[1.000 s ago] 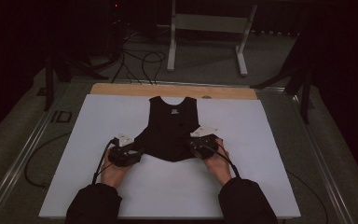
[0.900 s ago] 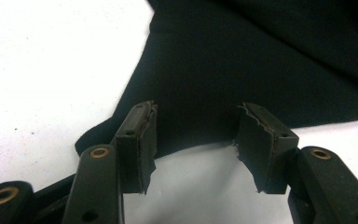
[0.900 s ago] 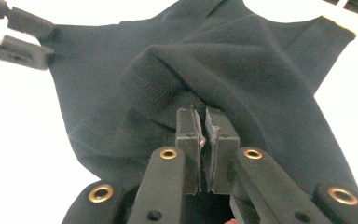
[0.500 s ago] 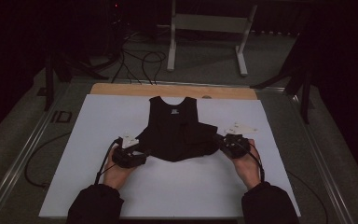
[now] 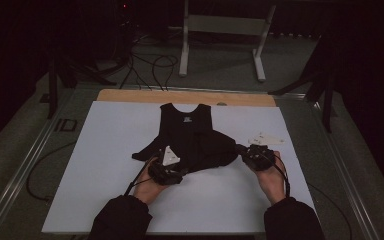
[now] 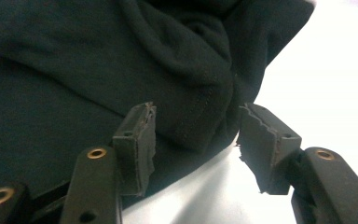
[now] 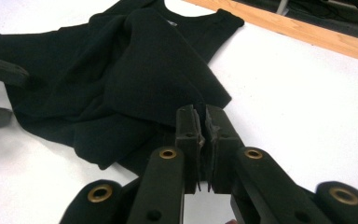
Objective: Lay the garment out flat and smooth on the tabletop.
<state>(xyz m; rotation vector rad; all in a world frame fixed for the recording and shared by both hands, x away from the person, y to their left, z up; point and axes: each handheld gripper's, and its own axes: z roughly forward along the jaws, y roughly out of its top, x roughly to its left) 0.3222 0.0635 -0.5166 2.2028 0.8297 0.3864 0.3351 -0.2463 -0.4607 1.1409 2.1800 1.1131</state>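
Dim high view, glaring close-ups

Black sleeves; black claws point(image 7: 204, 122), brass rivets, trailing cables.

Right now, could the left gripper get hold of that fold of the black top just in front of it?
Probably yes. The left gripper stands open with the fold of the black top already between its jaws, and nothing blocks them.

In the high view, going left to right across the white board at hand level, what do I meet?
Left tool → black top → right tool → right hand.
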